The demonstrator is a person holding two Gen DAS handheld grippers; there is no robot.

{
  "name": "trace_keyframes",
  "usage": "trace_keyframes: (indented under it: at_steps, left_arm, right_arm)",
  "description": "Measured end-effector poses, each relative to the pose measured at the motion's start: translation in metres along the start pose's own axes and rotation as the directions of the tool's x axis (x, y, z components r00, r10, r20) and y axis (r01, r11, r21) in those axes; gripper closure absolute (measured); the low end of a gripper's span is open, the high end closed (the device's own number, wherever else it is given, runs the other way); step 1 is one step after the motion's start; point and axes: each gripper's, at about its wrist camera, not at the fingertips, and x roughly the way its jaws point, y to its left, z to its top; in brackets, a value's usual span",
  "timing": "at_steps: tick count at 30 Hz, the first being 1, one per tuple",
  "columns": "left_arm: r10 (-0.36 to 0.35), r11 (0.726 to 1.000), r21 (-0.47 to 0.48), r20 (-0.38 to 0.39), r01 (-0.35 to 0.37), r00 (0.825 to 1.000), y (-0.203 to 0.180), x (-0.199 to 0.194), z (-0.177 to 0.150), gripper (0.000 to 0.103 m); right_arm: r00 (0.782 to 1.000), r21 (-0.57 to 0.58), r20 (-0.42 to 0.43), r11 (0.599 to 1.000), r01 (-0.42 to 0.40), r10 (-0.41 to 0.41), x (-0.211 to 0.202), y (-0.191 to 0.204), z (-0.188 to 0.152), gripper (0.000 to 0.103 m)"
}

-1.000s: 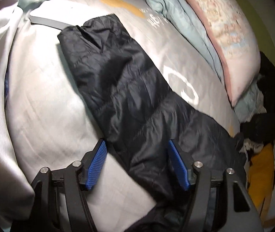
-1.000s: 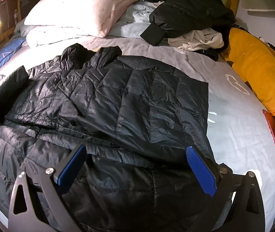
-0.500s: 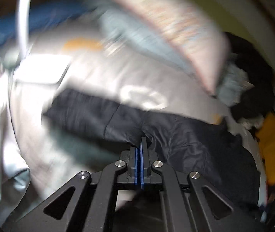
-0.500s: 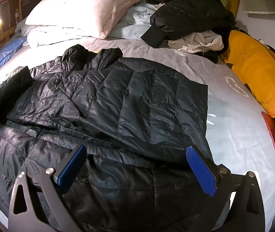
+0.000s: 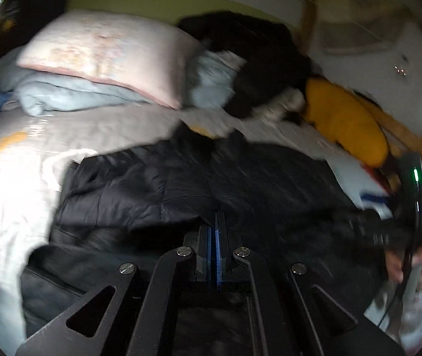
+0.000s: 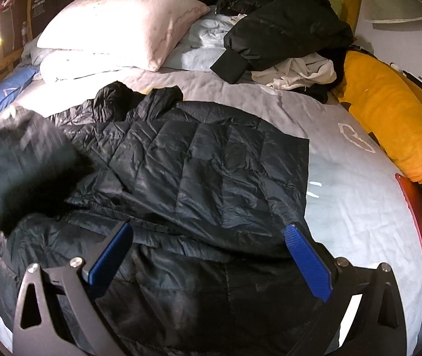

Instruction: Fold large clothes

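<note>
Jacket, black, quilted and faintly glossy, fills the space ahead of the left gripper in the left wrist view, its stitched panels rumpled across the bed. The blue ribbed pads are pressed together, jaws clamped on a fold of the jacket's fabric, which bunches right at the tips. The whole picture is blurred. Beyond the jaws a soft pink pillow lies on pale blue bedding; to their right a long, rounded yellow cushion sits by the wall. At the far right edge a hand grips the other tool's dark handle.

In the right wrist view the jacket lies spread flat on the grey, lightly creased sheet, directly ahead of and under the right gripper. Its jaws stand wide apart, the ribbed blue pads on either side of the lower hem and pressing on nothing. Left of the jaws a blurred black sleeve is raised over the jacket's body. The hood end crumples at the far side. Farther off are the pillow, a heap of dark clothes over a wrinkled white garment, and the smooth cushion to the right.
</note>
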Motion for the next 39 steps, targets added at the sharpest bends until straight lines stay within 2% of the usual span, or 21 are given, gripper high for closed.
trace_keyframes:
  at_steps: [7, 10, 13, 16, 20, 24, 28, 29, 34, 39]
  left_arm:
    - [-0.124, 0.99, 0.063, -0.09, 0.129, 0.988, -0.045, 0.01, -0.029, 0.102]
    - [-0.197, 0.974, 0.086, -0.128, 0.209, 0.972, -0.064, 0.009, -0.04, 0.102]
    - [-0.225, 0.962, 0.116, -0.172, 0.246, 0.959, -0.077, 0.004, -0.047, 0.101]
    - [-0.179, 0.975, 0.11, -0.14, 0.195, 0.974, -0.078, -0.016, -0.047, 0.087]
    - [-0.184, 0.976, 0.088, -0.152, 0.199, 0.971, -0.074, -0.048, -0.04, 0.063]
    - [-0.14, 0.988, 0.056, -0.119, 0.147, 0.983, -0.058, -0.068, -0.028, 0.062]
    - [-0.015, 1.0, 0.01, -0.037, 0.016, 0.999, -0.023, -0.077, -0.007, 0.062]
    - [0.022, 1.0, -0.004, -0.031, -0.022, 0.999, -0.012, -0.076, -0.002, 0.061]
    - [0.118, 0.99, -0.078, -0.039, -0.121, 0.992, 0.028, -0.07, 0.01, 0.061]
    - [0.136, 0.984, -0.106, -0.044, -0.14, 0.99, 0.045, -0.067, 0.011, 0.061]
  right_arm:
    - [0.999, 0.036, 0.029, 0.999, -0.023, 0.022, -0.006, -0.005, 0.003, 0.0]
    - [0.998, 0.047, 0.047, 0.998, -0.035, 0.032, -0.01, -0.006, 0.004, 0.0]
    - [0.997, 0.049, 0.064, 0.998, -0.044, 0.04, -0.014, -0.005, 0.005, 0.0]
    - [0.996, 0.05, 0.074, 0.998, -0.05, 0.046, -0.017, -0.005, 0.005, 0.0]
    - [0.995, 0.053, 0.087, 0.997, -0.06, 0.055, -0.021, -0.004, 0.005, 0.0]
    - [0.992, 0.059, 0.108, 0.996, -0.07, 0.064, -0.025, -0.001, 0.004, 0.0]
    - [0.98, 0.036, 0.151, 0.99, -0.134, 0.127, -0.038, 0.011, 0.002, 0.0]
    - [0.974, 0.023, 0.161, 0.986, -0.163, 0.157, -0.042, 0.016, 0.001, 0.0]
    - [0.939, -0.051, 0.166, 0.953, -0.297, 0.302, -0.059, 0.053, -0.003, 0.001]
    - [0.926, -0.168, 0.155, 0.933, -0.318, 0.343, -0.068, 0.101, -0.008, 0.001]
